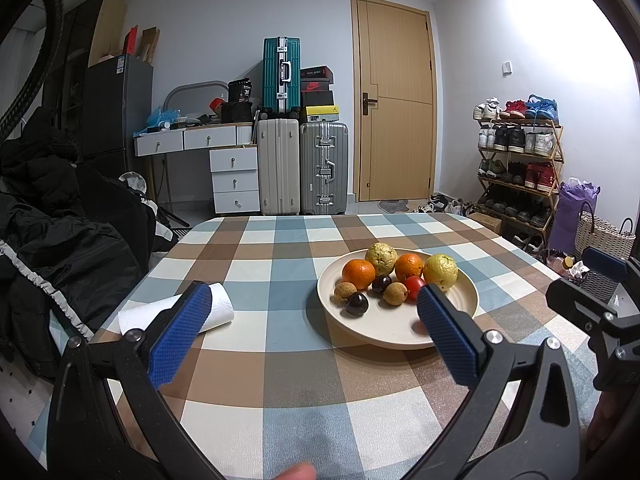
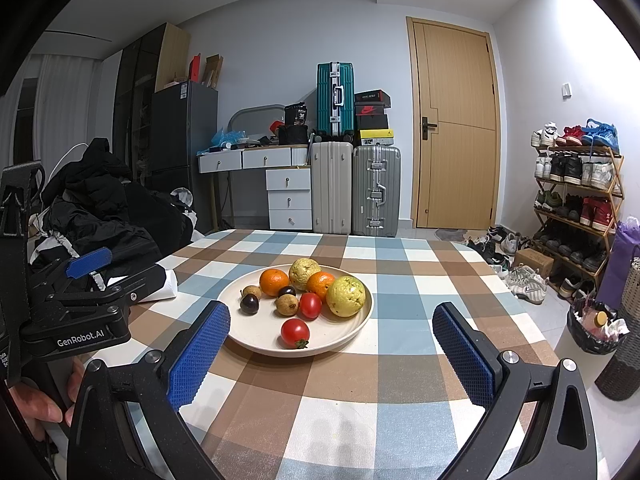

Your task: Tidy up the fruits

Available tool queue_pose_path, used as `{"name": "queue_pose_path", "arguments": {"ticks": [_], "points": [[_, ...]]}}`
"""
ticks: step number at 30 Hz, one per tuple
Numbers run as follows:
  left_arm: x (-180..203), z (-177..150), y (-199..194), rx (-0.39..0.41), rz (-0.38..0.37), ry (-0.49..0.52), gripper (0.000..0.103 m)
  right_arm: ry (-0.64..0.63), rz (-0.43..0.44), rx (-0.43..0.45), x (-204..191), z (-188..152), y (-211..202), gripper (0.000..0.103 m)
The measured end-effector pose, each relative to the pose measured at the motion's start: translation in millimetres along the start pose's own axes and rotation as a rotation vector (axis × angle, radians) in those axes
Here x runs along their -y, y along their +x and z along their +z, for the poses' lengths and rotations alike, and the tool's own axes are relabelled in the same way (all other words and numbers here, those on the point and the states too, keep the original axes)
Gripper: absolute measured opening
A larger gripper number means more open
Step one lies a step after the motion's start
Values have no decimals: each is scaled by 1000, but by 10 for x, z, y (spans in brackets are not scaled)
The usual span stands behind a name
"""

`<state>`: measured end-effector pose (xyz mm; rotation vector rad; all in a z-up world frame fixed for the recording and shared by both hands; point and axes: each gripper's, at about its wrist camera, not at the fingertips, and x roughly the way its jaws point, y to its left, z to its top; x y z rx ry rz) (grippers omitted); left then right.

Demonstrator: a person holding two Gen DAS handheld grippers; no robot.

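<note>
A cream plate stands on the checked table. It holds two oranges, two yellow-green guavas, two red tomatoes, two brown longans and two dark plums. My left gripper is open and empty, in front of the plate's left side. My right gripper is open and empty, in front of the plate's near rim. In the left wrist view one tomato shows behind the right finger.
A roll of white paper lies on the table left of the plate. Black jackets are piled on a chair at the left. A shoe rack and a bin stand on the floor at the right. Suitcases stand behind.
</note>
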<state>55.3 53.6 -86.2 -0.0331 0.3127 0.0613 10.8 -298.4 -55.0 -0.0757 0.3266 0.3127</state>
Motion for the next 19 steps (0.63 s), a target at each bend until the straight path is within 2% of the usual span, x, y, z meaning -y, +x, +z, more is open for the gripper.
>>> {"name": "queue_pose_path", "arguments": {"ticks": [19], "points": [[7, 3, -25, 0, -3, 2, 103, 0, 0, 0, 2, 1, -1, 103]]}}
